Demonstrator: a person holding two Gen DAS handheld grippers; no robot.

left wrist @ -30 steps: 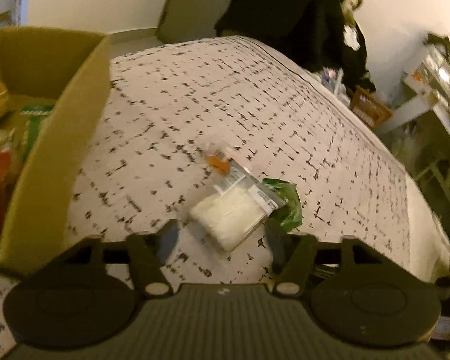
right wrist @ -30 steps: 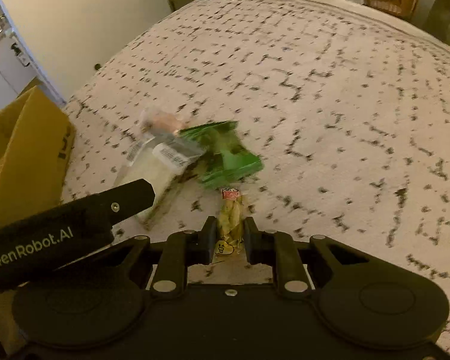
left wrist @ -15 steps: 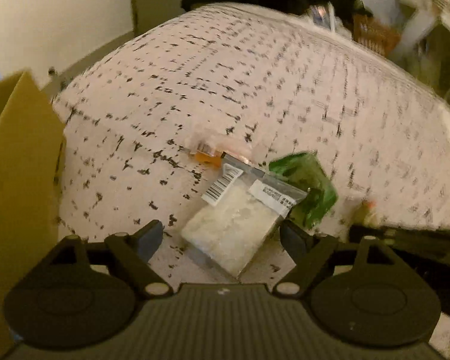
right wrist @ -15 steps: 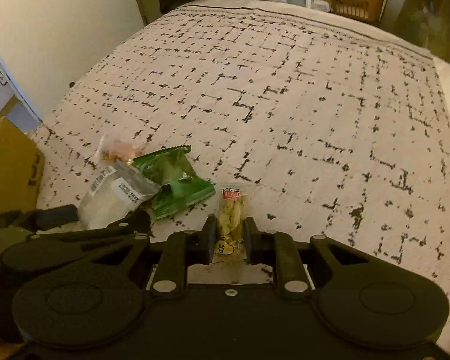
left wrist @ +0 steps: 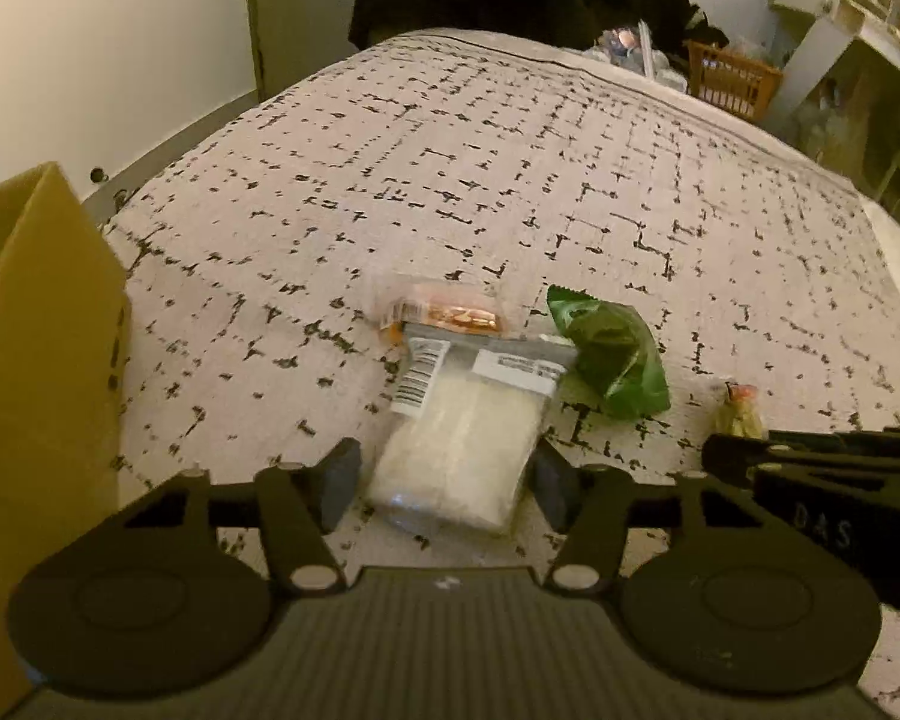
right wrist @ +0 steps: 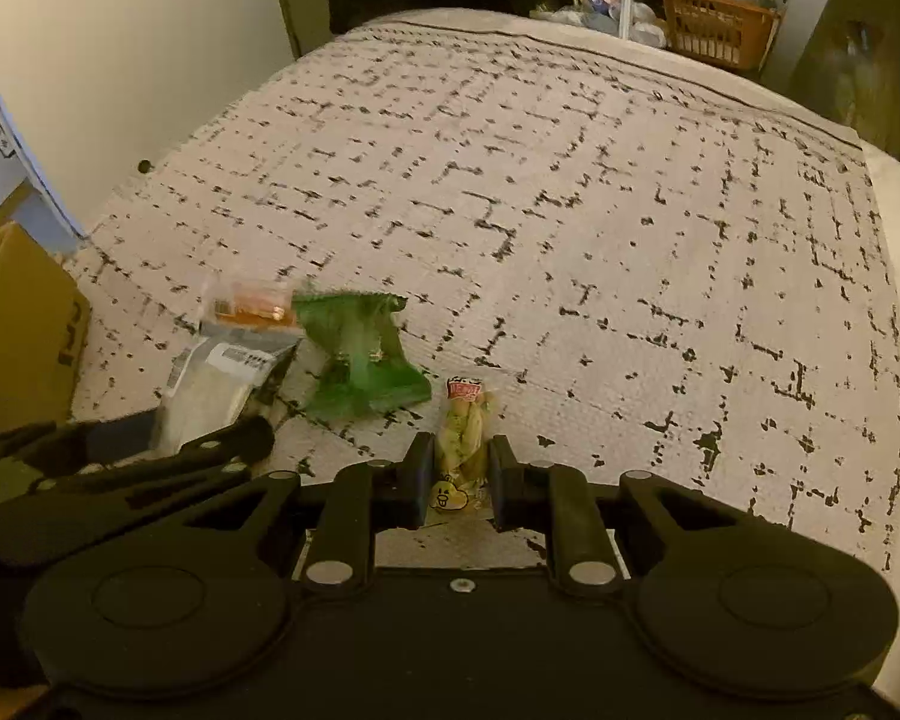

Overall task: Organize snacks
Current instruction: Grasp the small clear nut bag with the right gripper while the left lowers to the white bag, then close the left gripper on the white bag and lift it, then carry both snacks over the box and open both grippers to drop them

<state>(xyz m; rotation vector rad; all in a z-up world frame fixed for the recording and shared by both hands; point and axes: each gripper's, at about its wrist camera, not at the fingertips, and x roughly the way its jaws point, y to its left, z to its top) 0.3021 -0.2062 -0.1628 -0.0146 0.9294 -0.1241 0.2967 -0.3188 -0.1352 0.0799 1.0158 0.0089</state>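
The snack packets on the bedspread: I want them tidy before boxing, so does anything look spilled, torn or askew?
Nothing looks spilled or torn. The white packet lies overlapping an orange-labelled packet, with a crumpled green packet beside them, a loose pile rather than a row. The right gripper is shut on a small yellow snack.

Free room: the bedspread lies bare beyond and to the right of the snack cluster. Obstacles: a cardboard box stands at the left edge; clear white-filled packet, orange packet and green packet lie touching; left tongs and right tongs sit close side by side.
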